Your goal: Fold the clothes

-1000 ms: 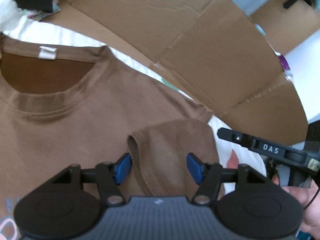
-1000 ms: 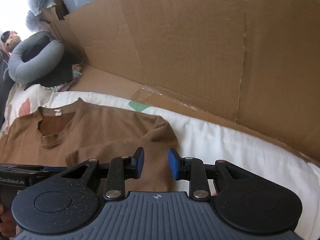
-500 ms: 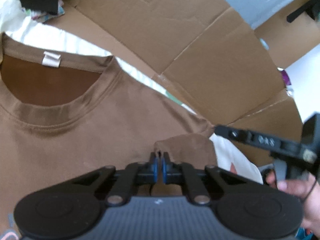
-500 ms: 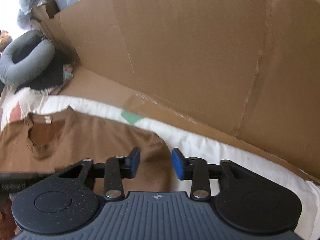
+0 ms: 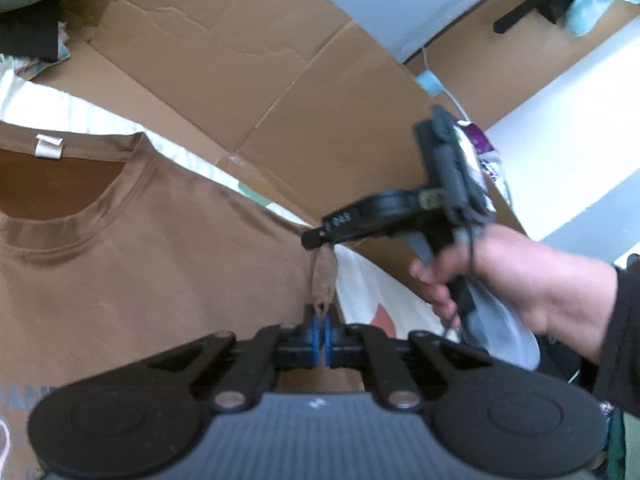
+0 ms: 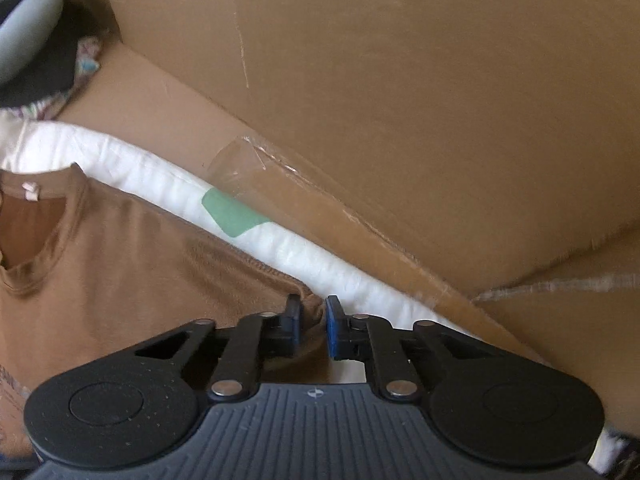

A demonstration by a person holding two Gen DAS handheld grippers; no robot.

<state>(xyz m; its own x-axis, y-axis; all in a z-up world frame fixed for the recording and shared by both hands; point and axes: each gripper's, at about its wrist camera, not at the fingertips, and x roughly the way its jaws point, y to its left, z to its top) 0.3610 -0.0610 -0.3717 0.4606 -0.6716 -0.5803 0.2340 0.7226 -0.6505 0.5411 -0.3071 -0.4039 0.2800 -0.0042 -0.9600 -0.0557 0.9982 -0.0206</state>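
brown T-shirt [image 5: 160, 264] | left claw [image 5: 321, 334] pinching sleeve | right claw [image 6: 313, 322] just narrowed around shoulder fabric

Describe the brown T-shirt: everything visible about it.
The brown T-shirt is soft knit with a ribbed round collar and a pale neck tag, lying front up on white bedding. Faint print shows low on the chest. The left gripper pinches its sleeve; the right gripper, just closing, has shoulder fabric between its fingers.
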